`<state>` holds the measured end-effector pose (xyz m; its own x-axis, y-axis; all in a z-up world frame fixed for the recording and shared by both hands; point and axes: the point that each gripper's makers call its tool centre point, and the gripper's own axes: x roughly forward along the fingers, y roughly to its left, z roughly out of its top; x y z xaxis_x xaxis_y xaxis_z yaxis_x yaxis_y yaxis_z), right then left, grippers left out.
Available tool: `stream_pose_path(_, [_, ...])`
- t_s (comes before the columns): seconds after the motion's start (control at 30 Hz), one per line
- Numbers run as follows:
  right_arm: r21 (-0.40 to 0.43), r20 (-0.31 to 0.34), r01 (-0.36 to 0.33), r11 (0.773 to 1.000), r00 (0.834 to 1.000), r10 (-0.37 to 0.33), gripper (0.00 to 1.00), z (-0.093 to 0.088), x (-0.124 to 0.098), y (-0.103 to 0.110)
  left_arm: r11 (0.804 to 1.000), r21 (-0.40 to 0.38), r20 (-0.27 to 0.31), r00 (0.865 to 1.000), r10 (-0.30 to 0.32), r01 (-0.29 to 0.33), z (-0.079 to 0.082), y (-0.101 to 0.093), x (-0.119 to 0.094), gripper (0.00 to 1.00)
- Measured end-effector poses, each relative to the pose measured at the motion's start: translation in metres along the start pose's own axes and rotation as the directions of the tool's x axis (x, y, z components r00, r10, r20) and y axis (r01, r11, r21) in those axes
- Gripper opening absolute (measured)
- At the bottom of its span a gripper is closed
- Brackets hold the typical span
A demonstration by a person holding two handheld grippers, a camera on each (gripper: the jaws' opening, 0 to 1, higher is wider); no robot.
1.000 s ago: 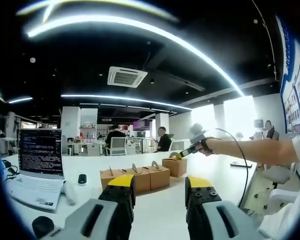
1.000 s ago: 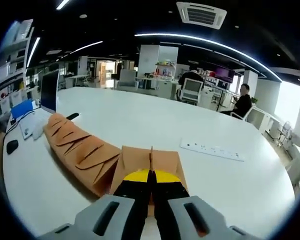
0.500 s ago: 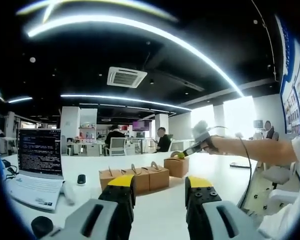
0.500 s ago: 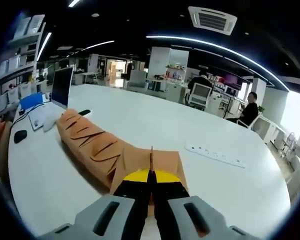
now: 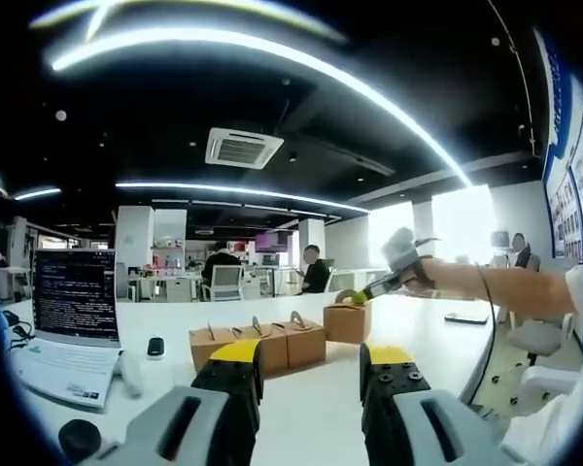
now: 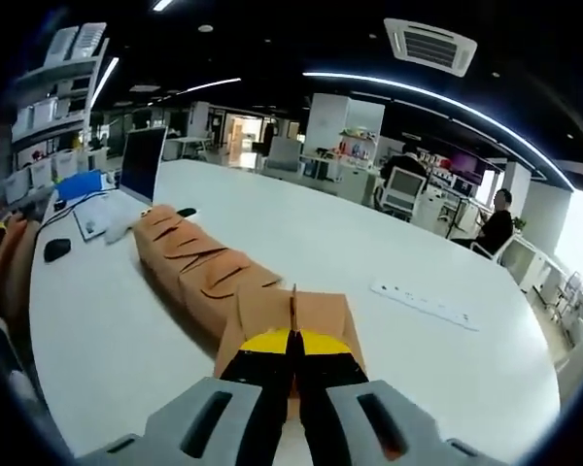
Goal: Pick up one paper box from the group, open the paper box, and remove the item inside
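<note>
The paper box (image 6: 290, 313) has risen off the white table (image 6: 301, 233), pinched by its top flap in the right gripper (image 6: 293, 351), beside three boxes in a row (image 5: 257, 340), while the left gripper (image 5: 311, 364) hangs spread wide with bare tabletop ahead.

Open-plan office | black ceiling (image 5: 272, 87) with curved light strips (image 5: 272, 49) and a square vent (image 5: 239, 148) | big white tabletop (image 6: 301, 243) | bright windows (image 5: 457, 218) at right | desks and white chairs (image 5: 225, 282) far back | shelves (image 6: 49, 136) at left
</note>
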<state>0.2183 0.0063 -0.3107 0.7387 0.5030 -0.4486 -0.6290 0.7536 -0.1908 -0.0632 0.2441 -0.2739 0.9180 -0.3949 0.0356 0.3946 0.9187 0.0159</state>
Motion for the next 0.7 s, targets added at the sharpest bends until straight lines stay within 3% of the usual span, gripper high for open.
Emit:
stream_pose_path(0.43, [0.008,0.006,-0.065,0.998,0.998,0.065,0.03,-0.012,-0.014,0.008,1.0,0.003,-0.004,1.0,-0.004,0.004,-0.002,-0.002,0.001,0.41])
stream_pose_path(0.7, [-0.014,0.035,-0.134,0.991,0.99,0.134,0.03,-0.018,-0.025,0.026,1.0,0.001,-0.003,1.0,-0.002,0.002,-0.002,-0.003,0.0,0.41])
